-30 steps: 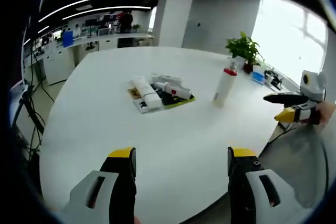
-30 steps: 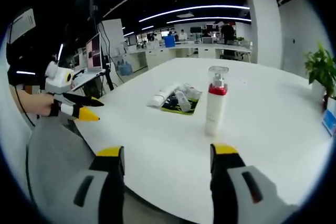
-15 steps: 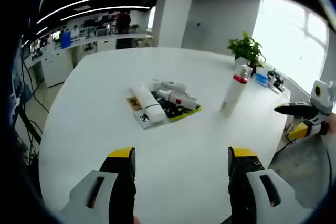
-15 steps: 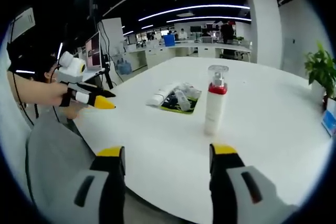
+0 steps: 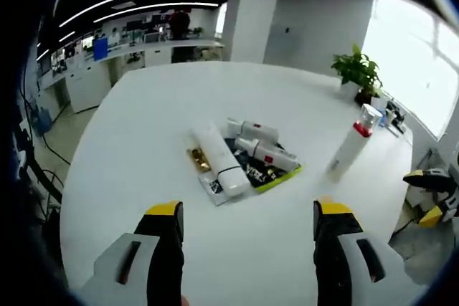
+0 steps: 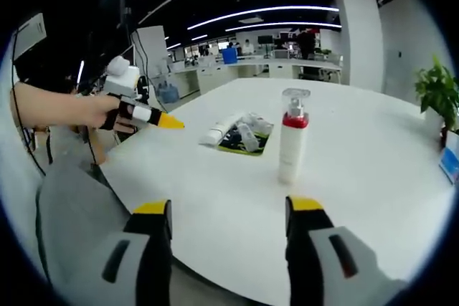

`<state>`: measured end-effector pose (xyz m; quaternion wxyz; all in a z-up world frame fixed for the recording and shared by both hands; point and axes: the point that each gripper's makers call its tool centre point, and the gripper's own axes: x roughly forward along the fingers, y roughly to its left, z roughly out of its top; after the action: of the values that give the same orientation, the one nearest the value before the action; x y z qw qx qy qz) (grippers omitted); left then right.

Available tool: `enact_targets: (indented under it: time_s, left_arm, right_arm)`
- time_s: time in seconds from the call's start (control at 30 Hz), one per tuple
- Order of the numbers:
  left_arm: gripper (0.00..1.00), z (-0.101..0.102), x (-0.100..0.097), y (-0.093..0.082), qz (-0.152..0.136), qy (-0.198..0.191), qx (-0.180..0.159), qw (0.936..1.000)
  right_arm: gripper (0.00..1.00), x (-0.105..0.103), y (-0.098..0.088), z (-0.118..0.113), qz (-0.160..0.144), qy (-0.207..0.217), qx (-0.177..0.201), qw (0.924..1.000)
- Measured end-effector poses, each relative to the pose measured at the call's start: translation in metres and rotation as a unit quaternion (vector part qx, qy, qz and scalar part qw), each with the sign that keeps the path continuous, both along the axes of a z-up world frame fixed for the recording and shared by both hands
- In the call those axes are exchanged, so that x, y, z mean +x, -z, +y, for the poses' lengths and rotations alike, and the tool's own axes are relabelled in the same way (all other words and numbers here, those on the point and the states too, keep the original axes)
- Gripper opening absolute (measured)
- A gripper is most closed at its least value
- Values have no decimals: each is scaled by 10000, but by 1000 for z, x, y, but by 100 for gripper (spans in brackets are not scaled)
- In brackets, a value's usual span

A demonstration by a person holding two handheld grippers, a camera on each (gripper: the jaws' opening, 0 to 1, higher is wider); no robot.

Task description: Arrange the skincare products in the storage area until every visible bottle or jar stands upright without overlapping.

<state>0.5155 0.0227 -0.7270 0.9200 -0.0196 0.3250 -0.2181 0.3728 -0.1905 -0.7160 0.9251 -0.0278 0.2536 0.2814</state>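
Several tubes (image 5: 247,150) lie heaped on a tray (image 5: 276,178) mid-worktop (image 5: 143,120), one pump bottle (image 6: 292,137) upright beside it. Left tool (image 5: 247,245) has swung nearer the pile, jaws spread and empty; right tool (image 6: 226,245) waits released. Sorting hasn't begun.

white table (image 5: 143,127) carries a tray (image 5: 276,179) and upright pump bottle (image 6: 292,145).

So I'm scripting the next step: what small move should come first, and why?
Probably ease the open left gripper forward toward the large white tube: it lies flat among other products on the tray, while the pump bottle already stands upright.
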Motion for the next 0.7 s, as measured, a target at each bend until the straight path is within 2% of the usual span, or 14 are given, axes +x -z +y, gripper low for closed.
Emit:
enact_targets:
  time_s: [0.13,0.27,0.7]
  left_arm:
    - [72,-4,17,0,16,-95,-26,10000]
    - [73,-10,28,6,97,-3,89,9999]
    - [72,-9,55,32,438,72,305,9986]
  right_arm:
    - [63,0,2,0,39,15,-34,10000]
    - [63,0,5,1,82,-12,-95,9999]
    - [63,0,8,2,81,-55,-263,9996]
